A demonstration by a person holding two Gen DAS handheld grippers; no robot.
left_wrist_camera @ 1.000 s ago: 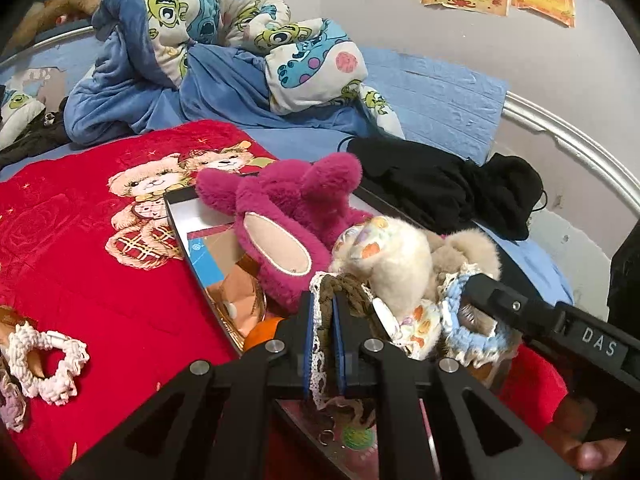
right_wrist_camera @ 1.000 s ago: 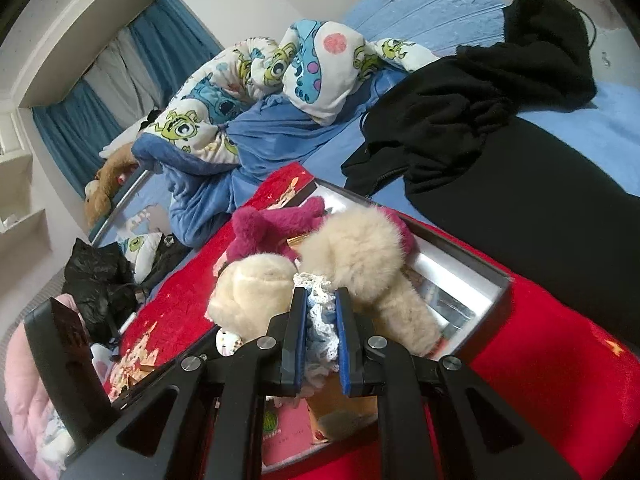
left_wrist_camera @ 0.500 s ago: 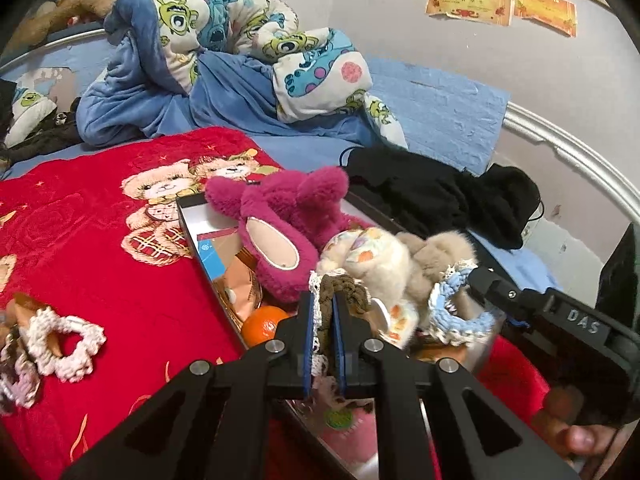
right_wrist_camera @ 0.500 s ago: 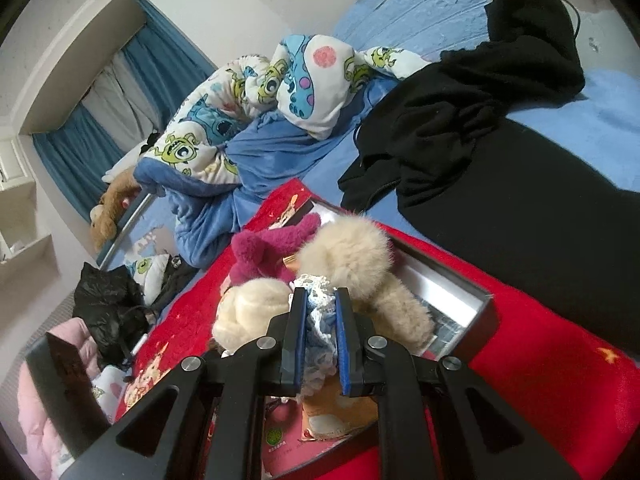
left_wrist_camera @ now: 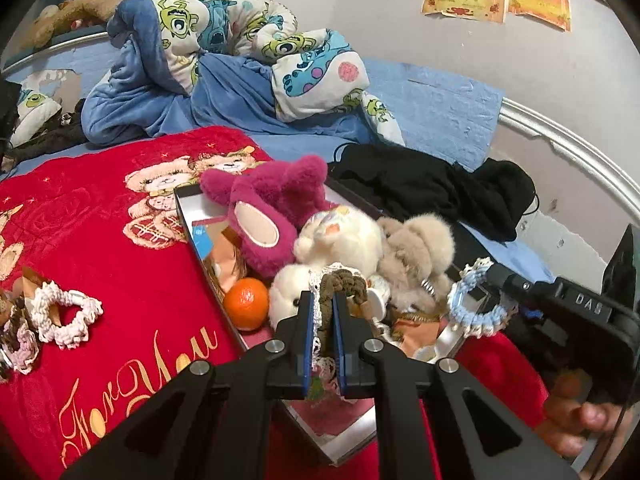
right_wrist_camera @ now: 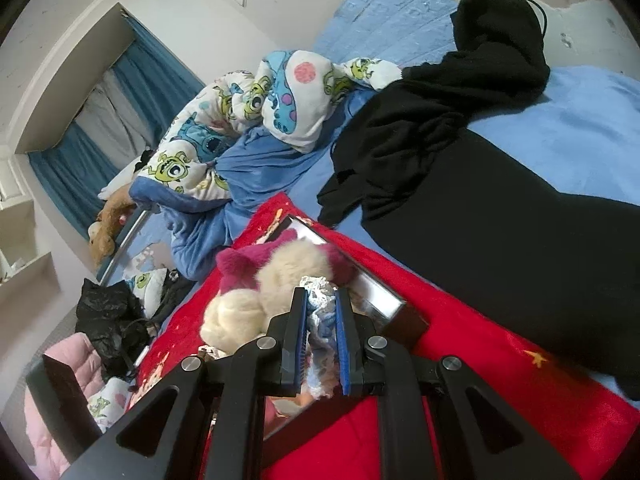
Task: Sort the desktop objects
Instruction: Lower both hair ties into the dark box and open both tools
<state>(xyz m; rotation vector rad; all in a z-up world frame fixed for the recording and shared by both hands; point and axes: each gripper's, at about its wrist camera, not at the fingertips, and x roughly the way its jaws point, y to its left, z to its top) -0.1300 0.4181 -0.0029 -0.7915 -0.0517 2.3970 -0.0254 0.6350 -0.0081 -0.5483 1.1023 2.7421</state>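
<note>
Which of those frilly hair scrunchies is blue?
The blue scrunchie pinched in the right gripper; the left gripper holds a brown scrunchie.

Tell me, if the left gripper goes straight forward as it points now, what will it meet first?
Probably the white plush in the tray, just beyond the brown scrunchie that the left gripper holds. Depth is unclear; the gripper may pass above it.
</note>
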